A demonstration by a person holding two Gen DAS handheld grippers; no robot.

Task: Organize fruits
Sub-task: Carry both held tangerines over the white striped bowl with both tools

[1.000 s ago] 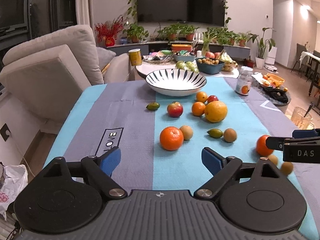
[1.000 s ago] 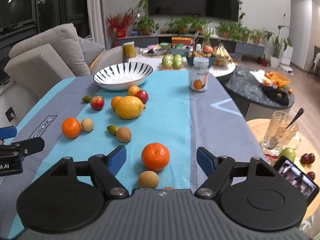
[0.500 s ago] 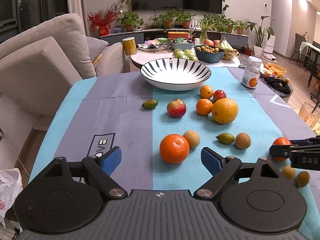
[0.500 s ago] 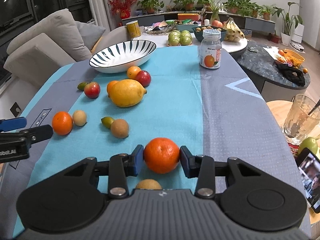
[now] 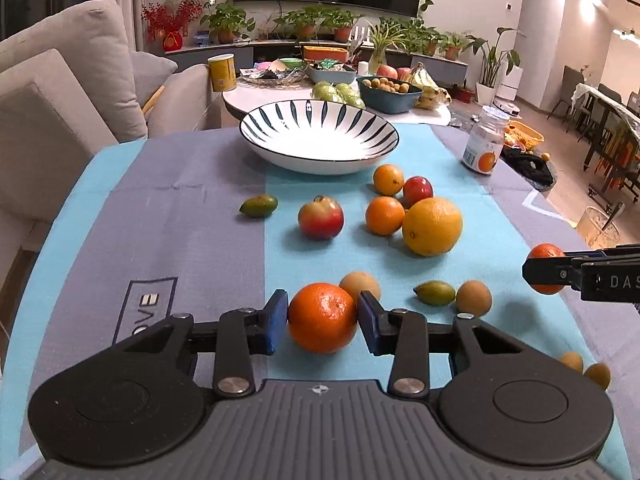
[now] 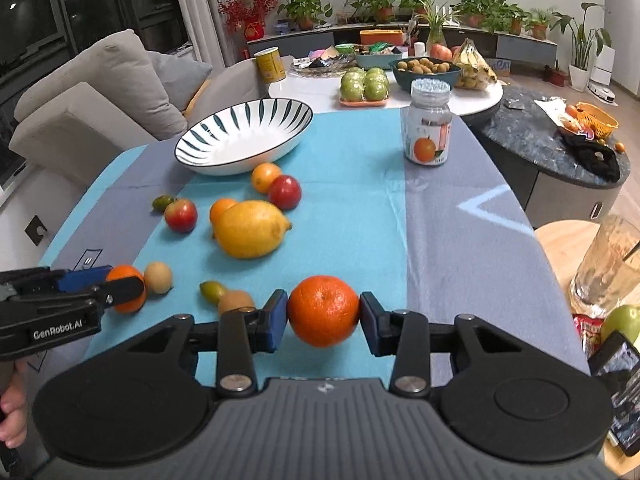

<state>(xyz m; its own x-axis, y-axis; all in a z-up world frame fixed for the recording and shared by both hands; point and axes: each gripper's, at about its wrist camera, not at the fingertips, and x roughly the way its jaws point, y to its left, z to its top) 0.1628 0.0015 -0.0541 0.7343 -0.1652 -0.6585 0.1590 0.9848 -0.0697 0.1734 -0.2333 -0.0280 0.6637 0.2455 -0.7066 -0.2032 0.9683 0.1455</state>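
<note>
A white bowl with dark stripes (image 5: 320,162) stands at the far end of the blue and grey cloth (image 5: 180,220). Loose fruit lies in front of it: a large yellow citrus (image 5: 432,226), a red apple (image 5: 320,218), small oranges, a red plum, green and brown small fruits. My left gripper (image 5: 322,320) has its jaws closing, with both blue pads against a tangerine (image 5: 320,308) that rests on the cloth. My right gripper (image 6: 323,318) is shut on a second tangerine (image 6: 323,304) and holds it a little above the cloth, at the right in the left wrist view.
A fruit-labelled jar (image 5: 482,146) stands at the cloth's far right. A drinking glass (image 6: 604,268) and a green apple (image 6: 624,320) sit on a side table to the right. A beige sofa (image 5: 60,92) lies left, a white table with more fruit (image 5: 304,92) behind the bowl.
My left gripper moved forward and its jaws closed in on the near tangerine. My right gripper closed on its tangerine and raised it off the cloth.
</note>
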